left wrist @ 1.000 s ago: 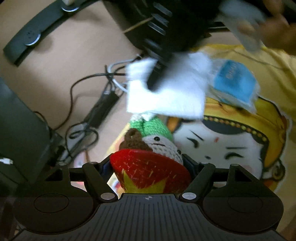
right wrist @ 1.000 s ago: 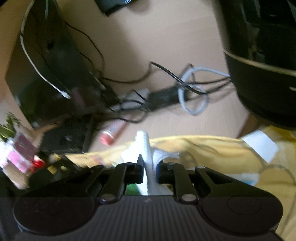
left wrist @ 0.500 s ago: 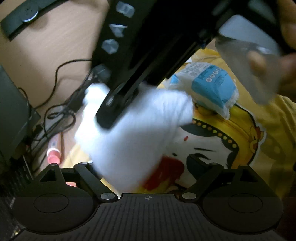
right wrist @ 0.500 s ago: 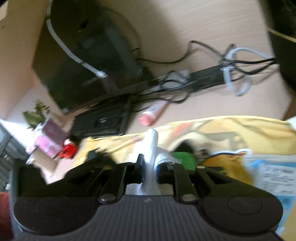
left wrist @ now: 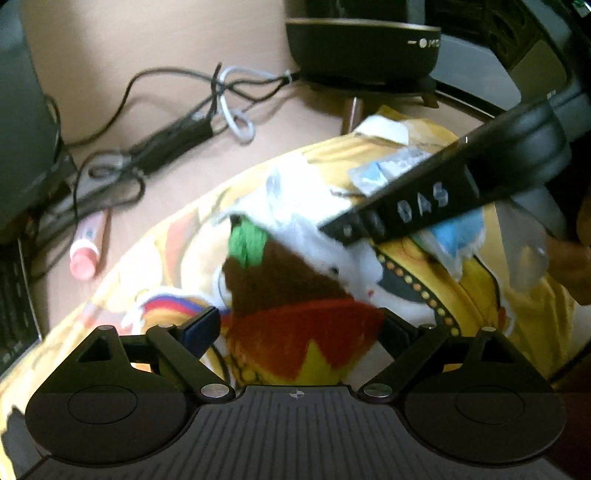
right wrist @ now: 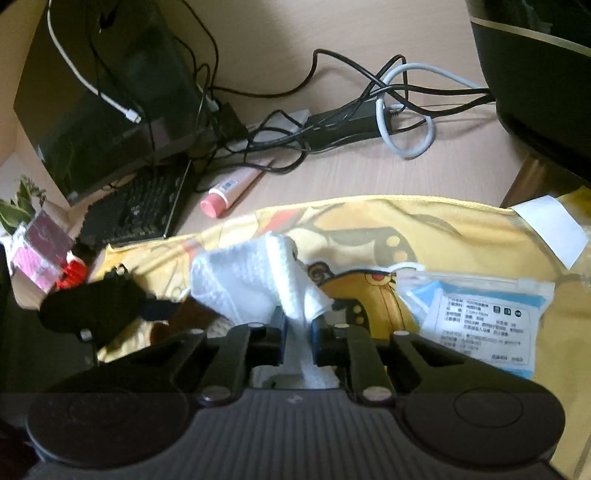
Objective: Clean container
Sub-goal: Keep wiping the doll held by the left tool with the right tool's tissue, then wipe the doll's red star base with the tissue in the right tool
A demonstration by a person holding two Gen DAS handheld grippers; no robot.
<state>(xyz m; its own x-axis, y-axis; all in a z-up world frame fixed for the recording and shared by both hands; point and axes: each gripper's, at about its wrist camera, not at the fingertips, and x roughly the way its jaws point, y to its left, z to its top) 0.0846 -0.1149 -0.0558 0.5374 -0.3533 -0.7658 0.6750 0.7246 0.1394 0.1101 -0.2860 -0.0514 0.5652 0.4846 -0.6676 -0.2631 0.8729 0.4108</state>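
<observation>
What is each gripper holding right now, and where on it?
The left gripper holds a crocheted doll by its red base, at its sides. The right gripper pinches a white cloth at a bunched part, the rest spreading ahead of the jaws.

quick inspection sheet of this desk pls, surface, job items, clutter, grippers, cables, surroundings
surface: light wooden desk, partly covered by a yellow printed cloth
job's things: crocheted doll with red base; white wipe; container not identifiable
clutter: pink tube, blue-and-white packet, white label
grippers: left gripper shut on the doll; right gripper shut on the wipe
cables: tangled black cables and a white looped cable
surroundings: black keyboard, dark monitor, black round appliance
</observation>
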